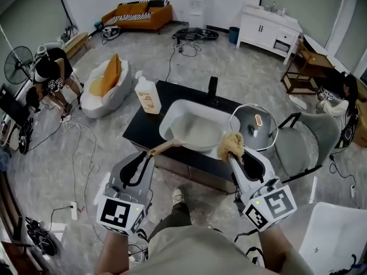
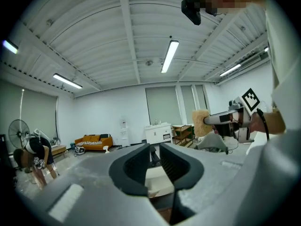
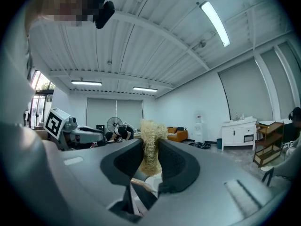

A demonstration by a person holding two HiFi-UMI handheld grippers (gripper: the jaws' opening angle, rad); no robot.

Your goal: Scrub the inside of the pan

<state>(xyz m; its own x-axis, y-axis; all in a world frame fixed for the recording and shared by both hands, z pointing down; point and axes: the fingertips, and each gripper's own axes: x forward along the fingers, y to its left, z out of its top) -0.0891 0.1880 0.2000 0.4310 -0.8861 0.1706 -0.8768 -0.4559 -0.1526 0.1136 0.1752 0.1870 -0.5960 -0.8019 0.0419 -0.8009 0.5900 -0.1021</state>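
Observation:
A pan (image 1: 198, 133) lies in the white basin (image 1: 172, 114) set in the black table (image 1: 140, 128). Its wooden handle (image 1: 165, 147) points toward me, and its end is right at the tips of my left gripper (image 1: 148, 155). In the left gripper view the left gripper (image 2: 154, 149) has its jaws a narrow gap apart with nothing between them. My right gripper (image 1: 234, 156) hovers over the basin's near right corner, shut on a tan fibrous scrubber (image 1: 230, 146). The scrubber (image 3: 150, 140) sticks up from between the jaws of the right gripper (image 3: 151, 147).
A glass lid (image 1: 254, 126) rests on the table to the right of the basin. A soap bottle (image 1: 148, 95) stands at the back left corner, and a black faucet (image 1: 213, 87) rises behind the basin. A grey chair (image 1: 321, 133) stands to the right. Cables run over the floor.

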